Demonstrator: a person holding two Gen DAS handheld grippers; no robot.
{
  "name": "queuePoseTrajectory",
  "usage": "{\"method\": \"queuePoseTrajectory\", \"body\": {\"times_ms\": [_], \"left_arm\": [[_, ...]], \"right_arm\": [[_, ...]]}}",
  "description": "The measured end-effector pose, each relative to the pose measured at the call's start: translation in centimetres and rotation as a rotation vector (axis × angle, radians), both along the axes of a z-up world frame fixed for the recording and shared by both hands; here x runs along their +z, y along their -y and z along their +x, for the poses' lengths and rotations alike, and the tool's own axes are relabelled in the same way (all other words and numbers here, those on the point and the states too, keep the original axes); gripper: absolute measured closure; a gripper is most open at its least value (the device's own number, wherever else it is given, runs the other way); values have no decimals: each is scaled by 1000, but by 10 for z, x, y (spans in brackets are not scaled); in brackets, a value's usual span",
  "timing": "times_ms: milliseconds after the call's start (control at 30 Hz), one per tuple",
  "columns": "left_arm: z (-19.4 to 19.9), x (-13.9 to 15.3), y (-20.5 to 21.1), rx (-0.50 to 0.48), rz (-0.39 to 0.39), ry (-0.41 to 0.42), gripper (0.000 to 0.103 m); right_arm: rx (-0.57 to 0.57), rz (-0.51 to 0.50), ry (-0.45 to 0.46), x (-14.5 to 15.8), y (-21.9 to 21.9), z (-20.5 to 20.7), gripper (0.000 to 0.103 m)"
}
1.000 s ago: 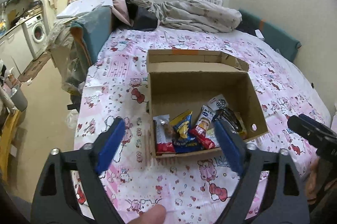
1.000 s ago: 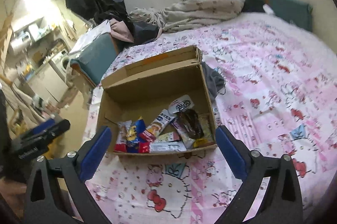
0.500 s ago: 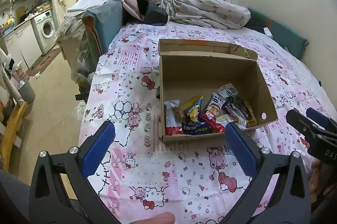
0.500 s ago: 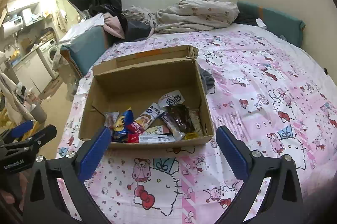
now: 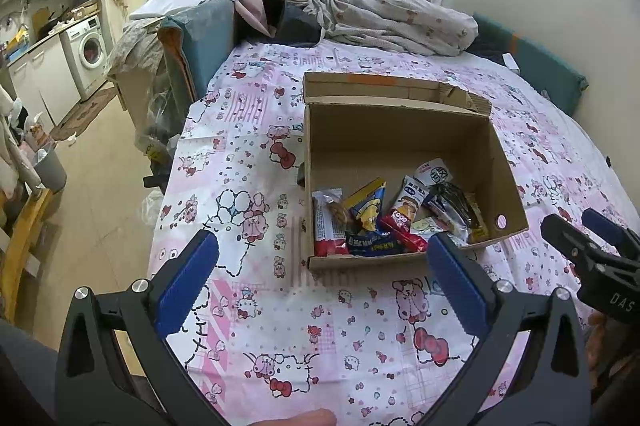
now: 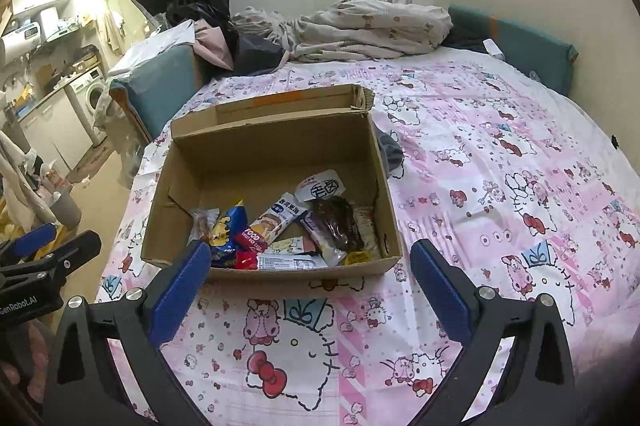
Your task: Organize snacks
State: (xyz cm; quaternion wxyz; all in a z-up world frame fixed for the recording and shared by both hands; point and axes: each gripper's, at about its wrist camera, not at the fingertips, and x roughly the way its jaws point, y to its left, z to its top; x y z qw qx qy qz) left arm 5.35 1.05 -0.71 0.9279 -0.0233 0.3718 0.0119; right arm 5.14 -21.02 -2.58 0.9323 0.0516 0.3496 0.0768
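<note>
Both wide-open grippers, left gripper (image 5: 320, 258) and right gripper (image 6: 310, 264), are hovering empty just near of the box (image 5: 400, 141), snacks (image 5: 384, 222) lying beyond.

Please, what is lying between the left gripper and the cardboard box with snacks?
Only bare pink cartoon bedsheet lies between the open left gripper and the cardboard box, as the left wrist view shows.

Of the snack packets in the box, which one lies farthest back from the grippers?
The white round-topped packet with black characters, lying alone behind the pile in the brown cardboard box; the others crowd the near wall.
</note>
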Motion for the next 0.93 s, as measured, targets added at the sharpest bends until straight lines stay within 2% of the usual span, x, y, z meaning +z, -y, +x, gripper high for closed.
{"method": "queuePoseTrajectory", "body": {"times_ms": [933], "left_arm": [[3,-9,-1,2,8,-18,0]], "right_arm": [[-3,0,-2,2,-2,0,1]]}}
